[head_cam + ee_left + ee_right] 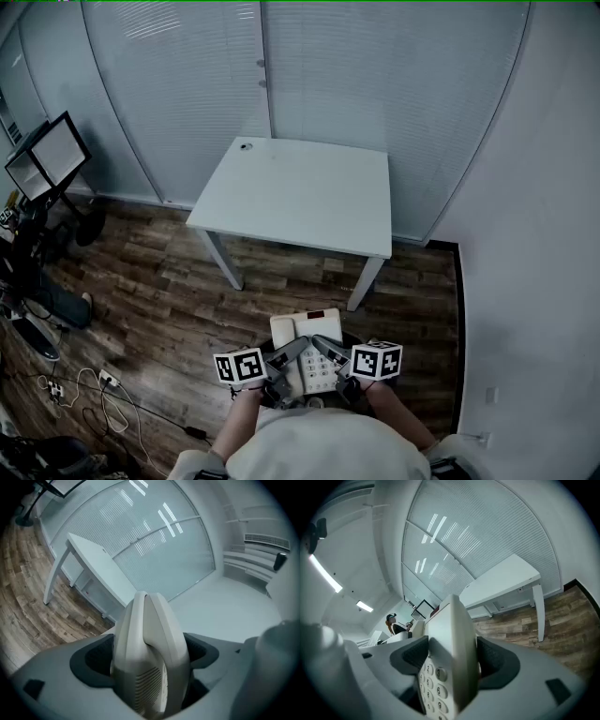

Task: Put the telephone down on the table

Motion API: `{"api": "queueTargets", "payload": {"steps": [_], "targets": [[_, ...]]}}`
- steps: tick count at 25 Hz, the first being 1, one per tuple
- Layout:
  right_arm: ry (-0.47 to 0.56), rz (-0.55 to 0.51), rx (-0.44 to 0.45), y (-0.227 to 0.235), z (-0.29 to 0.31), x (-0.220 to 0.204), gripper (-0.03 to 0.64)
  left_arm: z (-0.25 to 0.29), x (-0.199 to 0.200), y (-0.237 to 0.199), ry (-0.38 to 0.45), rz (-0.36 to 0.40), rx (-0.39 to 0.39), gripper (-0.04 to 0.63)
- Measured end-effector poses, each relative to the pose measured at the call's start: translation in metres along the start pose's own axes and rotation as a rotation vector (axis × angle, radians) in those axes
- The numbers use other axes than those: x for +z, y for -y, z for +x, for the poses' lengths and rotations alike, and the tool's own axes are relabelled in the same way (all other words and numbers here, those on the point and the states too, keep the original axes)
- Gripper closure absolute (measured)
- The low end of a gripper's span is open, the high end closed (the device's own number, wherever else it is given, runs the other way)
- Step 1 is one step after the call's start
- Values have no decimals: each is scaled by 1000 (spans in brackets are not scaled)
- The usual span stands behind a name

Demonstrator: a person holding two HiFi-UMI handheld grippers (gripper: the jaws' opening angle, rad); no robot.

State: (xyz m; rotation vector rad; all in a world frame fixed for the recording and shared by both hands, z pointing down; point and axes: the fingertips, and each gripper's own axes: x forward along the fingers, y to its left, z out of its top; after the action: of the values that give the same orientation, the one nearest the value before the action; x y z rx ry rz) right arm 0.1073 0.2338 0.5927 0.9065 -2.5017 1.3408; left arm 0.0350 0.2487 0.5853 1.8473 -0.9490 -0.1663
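One cream plastic desk telephone [302, 326] is hanging in the air close to the person's body, above the dark wood-plank floor [159, 300], keypad facing up. The left gripper [294, 352] is clamping its left side and the right gripper [324, 348] its right side, each with jaws spread wide and dark pads pressing on the casing. The white rectangular table [281, 187] is standing well apart on the far side, so the carrying, lowering and releasing are, by my reading, all waiting to be done.
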Motion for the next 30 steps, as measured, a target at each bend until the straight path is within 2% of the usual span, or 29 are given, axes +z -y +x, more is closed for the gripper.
{"api": "queueTargets", "payload": {"steps": [6, 10, 30], "targets": [[39, -29, 25, -5, -7, 12, 293, 4, 7, 14, 8, 53, -10, 155], [51, -41, 32, -6, -13, 14, 293, 4, 5, 20, 22, 62, -6, 155], [22, -53, 39, -5, -23, 1, 293, 0, -12, 22, 48, 36, 11, 155]]}}
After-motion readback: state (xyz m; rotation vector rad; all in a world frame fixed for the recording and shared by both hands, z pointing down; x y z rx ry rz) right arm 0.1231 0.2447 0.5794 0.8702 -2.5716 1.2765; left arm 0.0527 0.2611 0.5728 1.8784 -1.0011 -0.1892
